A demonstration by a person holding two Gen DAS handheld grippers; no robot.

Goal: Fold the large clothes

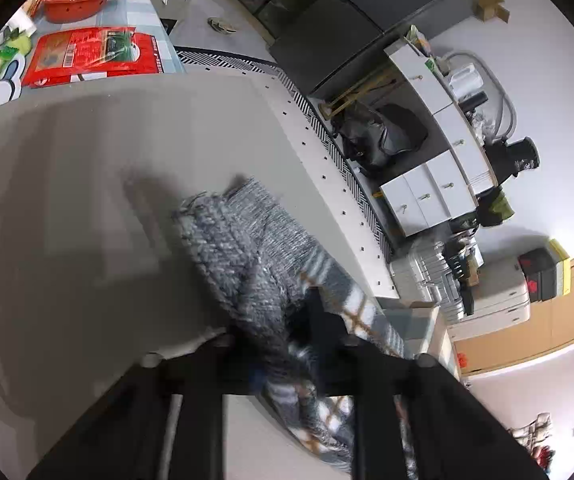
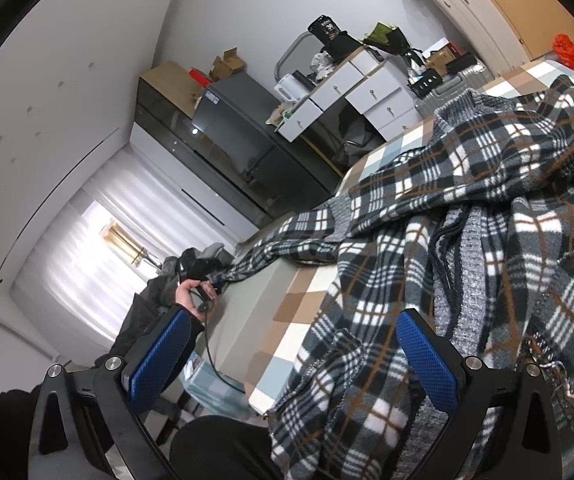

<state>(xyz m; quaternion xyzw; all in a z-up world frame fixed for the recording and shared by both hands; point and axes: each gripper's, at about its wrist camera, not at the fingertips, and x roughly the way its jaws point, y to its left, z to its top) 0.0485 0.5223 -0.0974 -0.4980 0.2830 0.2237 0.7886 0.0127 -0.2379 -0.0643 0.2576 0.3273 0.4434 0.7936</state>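
A white drawer desk (image 2: 351, 92) stands against the far wall. On it sit a black box (image 2: 329, 32) and a white kettle (image 2: 287, 85). Left of the desk stands a grey cabinet (image 2: 227, 136); right of it, a silver suitcase (image 2: 453, 76). Under the desk lies a dark bag (image 1: 383, 136).
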